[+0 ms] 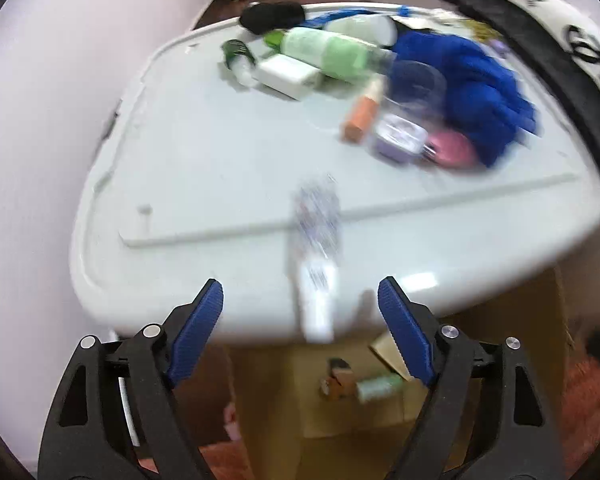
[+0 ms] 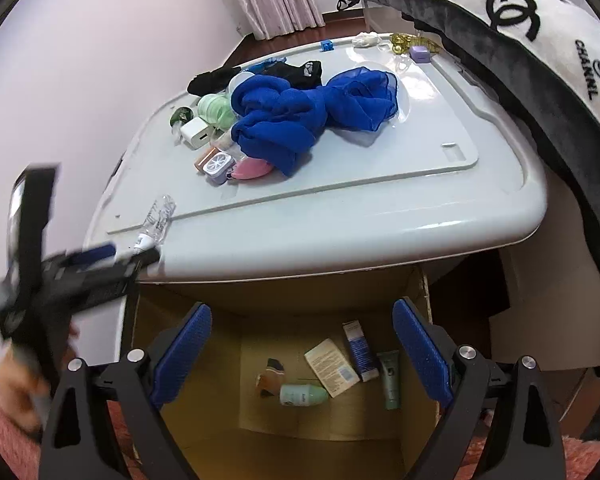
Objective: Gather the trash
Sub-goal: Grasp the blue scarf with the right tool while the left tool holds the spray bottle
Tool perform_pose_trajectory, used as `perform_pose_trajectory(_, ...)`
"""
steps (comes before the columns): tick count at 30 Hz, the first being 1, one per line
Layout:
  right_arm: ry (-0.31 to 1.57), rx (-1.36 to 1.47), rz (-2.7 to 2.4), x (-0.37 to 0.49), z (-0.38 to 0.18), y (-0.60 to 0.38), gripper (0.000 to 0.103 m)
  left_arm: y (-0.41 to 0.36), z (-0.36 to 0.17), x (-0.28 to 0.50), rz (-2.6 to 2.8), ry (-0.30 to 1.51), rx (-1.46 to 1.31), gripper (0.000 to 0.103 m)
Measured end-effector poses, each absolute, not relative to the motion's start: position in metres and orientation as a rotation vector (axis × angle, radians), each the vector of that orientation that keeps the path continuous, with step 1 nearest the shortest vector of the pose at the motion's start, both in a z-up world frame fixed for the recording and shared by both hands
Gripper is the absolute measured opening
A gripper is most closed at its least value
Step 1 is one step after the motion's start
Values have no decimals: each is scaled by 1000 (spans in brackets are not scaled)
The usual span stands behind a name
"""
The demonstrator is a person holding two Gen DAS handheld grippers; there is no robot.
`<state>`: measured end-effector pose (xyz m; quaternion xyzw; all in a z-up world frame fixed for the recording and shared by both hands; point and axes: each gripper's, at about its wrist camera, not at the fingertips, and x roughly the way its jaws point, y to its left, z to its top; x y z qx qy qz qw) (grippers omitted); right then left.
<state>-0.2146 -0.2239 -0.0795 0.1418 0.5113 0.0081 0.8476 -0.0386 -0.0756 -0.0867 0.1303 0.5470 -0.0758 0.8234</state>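
Note:
A squeezed clear tube with a white cap (image 1: 317, 256) lies at the front edge of the white table (image 1: 204, 160), cap end over the edge. My left gripper (image 1: 300, 300) is open, its blue pads either side of the tube's cap end. In the right wrist view the tube (image 2: 156, 226) lies beside the left gripper (image 2: 116, 256). My right gripper (image 2: 302, 336) is open and empty above a cardboard box (image 2: 332, 432) under the table. The box holds a green roll-on (image 2: 303, 395), a flat packet (image 2: 332, 367), a blue tube (image 2: 360, 350) and a green tube (image 2: 391, 380).
On the table lie a blue scarf (image 2: 300, 116), a white charger (image 2: 196, 133), a green bottle (image 1: 332, 54), an orange tube (image 1: 362, 114), a purple case (image 2: 218, 168), a pink pouch (image 2: 250, 169) and black cloth (image 2: 216, 77). A logo blanket (image 2: 520, 20) hangs at right.

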Motion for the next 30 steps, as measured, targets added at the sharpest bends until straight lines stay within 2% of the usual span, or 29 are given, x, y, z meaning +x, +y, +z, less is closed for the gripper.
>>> perform_pose_trajectory(5,1082,293,15,-215,-82,-226,91,-81,-97,-17,-166,1172,274,78)
perform_pose_trajectory(6,1082,294,16,-215,-83,-226,91,-80,-103,-15,-158,1184,277,72)
perform_pose_trajectory(7,1082,294,19,-215,-83,-227,91,-79,-108,-17,-165,1194,272,60)
perform_pose_trajectory(8,1084,294,20,-215,-83,-226,91,-80,-108,-17,-184,1189,248,54)
perform_pose_trajectory(10,1087,291,20,-215,-84,-225,90,-80,-107,-16,-221,1202,215,24)
perform_pose_trajectory(15,1069,259,9,-215,-82,-221,91,-76,-103,-21,-214,1196,185,24)
perform_pose_trajectory(21,1020,276,-11,-203,-65,-227,91,-75,-60,-52,-286,1104,126,24)
perform_pose_trajectory(28,956,295,32,-127,-44,-220,91,-73,-37,-57,-301,1031,120,24)
perform_pose_trajectory(30,947,375,76,-106,-49,-222,96,-69,-38,-52,-305,1039,101,24)
